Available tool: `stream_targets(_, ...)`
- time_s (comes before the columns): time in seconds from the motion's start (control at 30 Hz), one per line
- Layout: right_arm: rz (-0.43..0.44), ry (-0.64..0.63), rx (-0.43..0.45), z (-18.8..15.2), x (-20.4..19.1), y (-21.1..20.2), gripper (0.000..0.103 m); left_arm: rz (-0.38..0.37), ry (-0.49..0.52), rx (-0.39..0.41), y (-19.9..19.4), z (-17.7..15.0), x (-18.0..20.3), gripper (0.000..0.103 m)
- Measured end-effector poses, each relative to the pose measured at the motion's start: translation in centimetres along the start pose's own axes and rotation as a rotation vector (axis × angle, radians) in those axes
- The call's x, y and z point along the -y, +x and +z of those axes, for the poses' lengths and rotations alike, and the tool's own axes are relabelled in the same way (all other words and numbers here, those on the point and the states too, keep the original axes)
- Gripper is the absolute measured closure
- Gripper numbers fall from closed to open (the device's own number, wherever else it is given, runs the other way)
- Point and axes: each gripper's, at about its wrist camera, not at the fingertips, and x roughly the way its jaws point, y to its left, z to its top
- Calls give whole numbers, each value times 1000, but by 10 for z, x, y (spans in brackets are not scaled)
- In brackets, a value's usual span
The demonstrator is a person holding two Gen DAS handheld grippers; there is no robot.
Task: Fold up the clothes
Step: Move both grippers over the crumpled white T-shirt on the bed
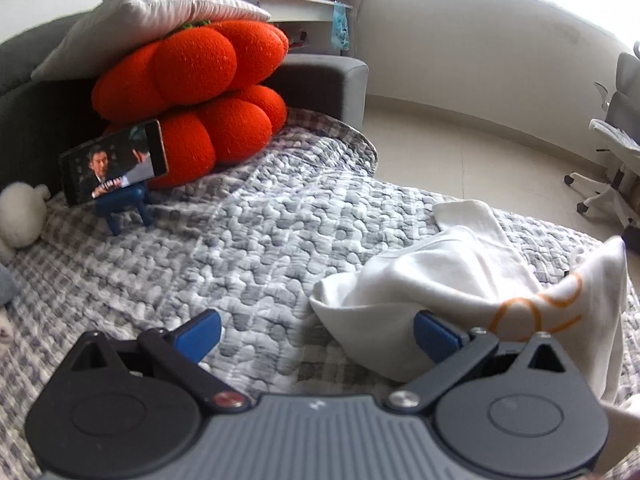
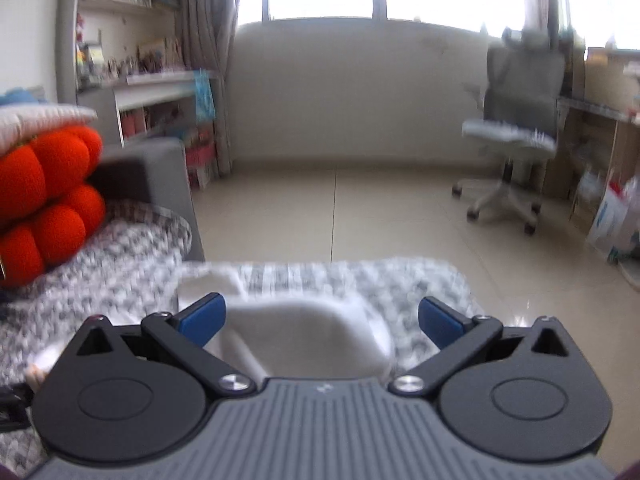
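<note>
Left wrist view: the left gripper point(image 1: 318, 336) has its blue jaws wide apart, with nothing between them. Its right blue finger tip is just beside the edge of a white garment point(image 1: 448, 280), maybe touching it. The white garment lies in a crumpled heap on the grey and white checked quilt point(image 1: 240, 248), near the quilt's right edge. It has an orange curly print point(image 1: 536, 308) on it. One part of the cloth stands up in a peak at the right, and a flat strip of it points toward the far edge of the quilt.

At the far left corner of the quilt sit two orange pumpkin cushions point(image 1: 192, 92), one on top of the other, with a white pillow point(image 1: 152, 20) on them. A phone point(image 1: 114, 160) showing a video leans on a little blue stand point(image 1: 124, 204) in front of the cushions. A white fluffy toy point(image 1: 20, 216) is at the left edge.

Right wrist view: this picture is blurry. The right gripper point(image 2: 322, 322) also has its jaws wide apart and holds nothing. The white garment point(image 2: 304, 336) lies below and between them, near the far edge of the quilt point(image 2: 120, 280). Past the quilt is a tiled floor point(image 2: 360, 208) with a grey office chair point(image 2: 516, 120) by the window
</note>
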Motion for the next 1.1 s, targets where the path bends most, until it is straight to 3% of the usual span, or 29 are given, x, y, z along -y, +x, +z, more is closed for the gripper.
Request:
stream_targets(0.17, 48, 86, 13, 3, 9, -1, 0, -86, -84, -68, 3, 6, -17, 0)
stream_targets(0.27, 35, 65, -66, -1, 4, 12, 0, -109, -111, -73, -6, 3, -17, 0)
stream_targets(0.6, 81, -41, -291, -29, -19, 34, 0, -168, -44, -80, -9, -5, 1, 0)
stream_targets(0.73, 93, -41, -309, -32, -14, 34, 0, -211, -79, -166, 7, -8, 0, 0)
stream_targets(1.1, 102, -13, -285, -29, -6, 29, 0, -197, -62, -200, 14, -20, 3, 0)
